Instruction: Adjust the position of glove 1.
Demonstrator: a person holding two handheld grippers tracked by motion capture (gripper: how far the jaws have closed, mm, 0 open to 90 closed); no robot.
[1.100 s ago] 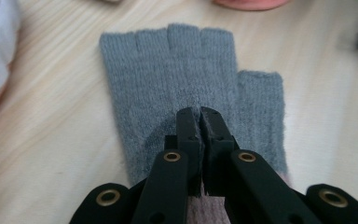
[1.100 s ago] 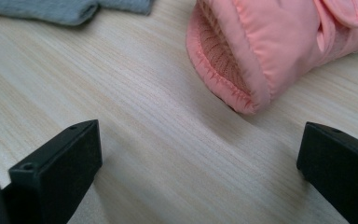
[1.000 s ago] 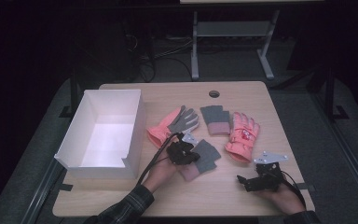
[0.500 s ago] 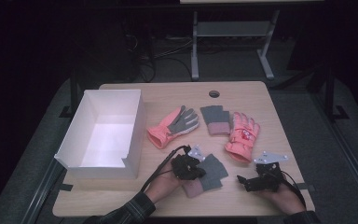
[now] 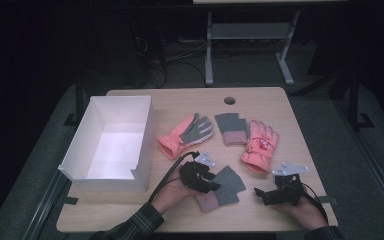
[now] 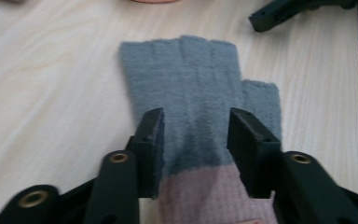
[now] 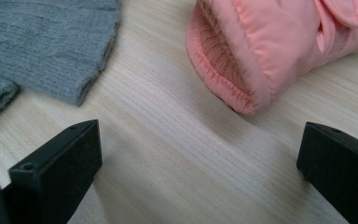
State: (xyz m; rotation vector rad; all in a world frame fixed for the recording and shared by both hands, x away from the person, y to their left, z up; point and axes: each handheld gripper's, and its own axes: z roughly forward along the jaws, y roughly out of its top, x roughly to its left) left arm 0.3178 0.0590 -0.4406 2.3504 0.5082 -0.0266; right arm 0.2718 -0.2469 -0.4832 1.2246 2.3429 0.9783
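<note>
The grey knitted fingerless glove with a pink cuff (image 6: 200,98), lower centre of the high view, looks soft, light and floppy. The left gripper (image 6: 195,140) straddles it, jaws apart, near the cuff, a sensible hold. The right gripper (image 5: 275,195) rests gaping beside the padded pink glove (image 7: 279,42).

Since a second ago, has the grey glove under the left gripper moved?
Yes. The grey glove has slid toward the table's near edge, away from the white box, with the left gripper.

No legible text, numbers or brand names are present. The pink glove (image 5: 260,150) on the desk (image 5: 310,125) carries a small red-and-white patch on its back; the marking is too small to read in the high view.
</note>
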